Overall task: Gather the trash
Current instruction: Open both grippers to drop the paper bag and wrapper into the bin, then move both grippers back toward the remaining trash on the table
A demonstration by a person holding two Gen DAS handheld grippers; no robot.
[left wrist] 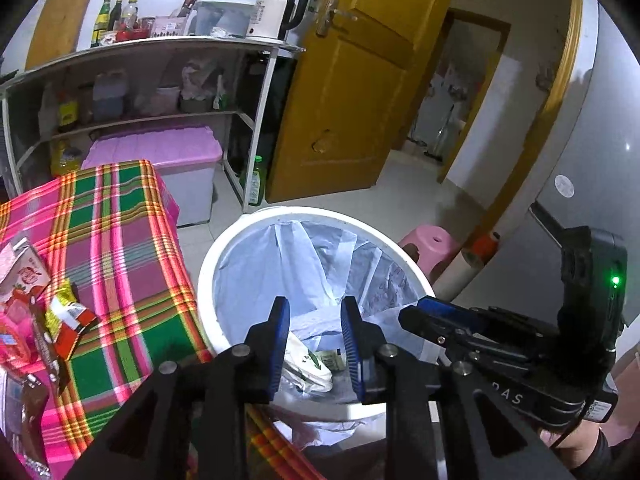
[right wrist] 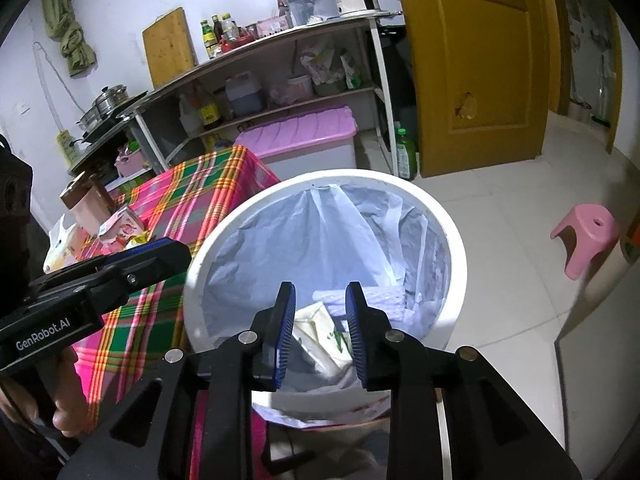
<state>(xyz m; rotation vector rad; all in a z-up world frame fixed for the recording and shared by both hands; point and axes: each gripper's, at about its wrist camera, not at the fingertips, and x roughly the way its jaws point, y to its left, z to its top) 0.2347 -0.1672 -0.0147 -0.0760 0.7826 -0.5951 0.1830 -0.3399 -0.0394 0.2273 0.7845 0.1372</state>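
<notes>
Hovering side by side over the white trash bin point(left wrist: 208, 280), both grippers point down into its mouth. The left gripper point(left wrist: 315, 308) has its blue fingers parted with nothing between them, and the right gripper point(right wrist: 321, 294) is released in the same way, its jaws spread and bare. From the left wrist view the right gripper shows as a black body with a blue tip at the bin's right rim; from the right wrist view the left one reaches in from the bench side. A pale blue liner bag point(right wrist: 320, 236) lines the bin, and at its bottom lies a crumpled white wrapper with green print point(right wrist: 332, 340), next to a folded lilac piece point(right wrist: 380, 300). Just beside the bin stands the bench point(left wrist: 120, 240), draped in a pink, green and yellow plaid cloth. More trash waits on it near the left edge: a pink strawberry carton point(left wrist: 24, 276) and a red and yellow snack wrapper point(left wrist: 68, 316), touching one another. Behind, a metal shelf rack point(left wrist: 160, 48) carries bottles and a white electric kettle point(left wrist: 276, 12), a pink-lidded storage box point(left wrist: 168, 156) sits under it, and a pink plastic stool point(right wrist: 584, 232) stands on the tiled floor well apart from the bin.
</notes>
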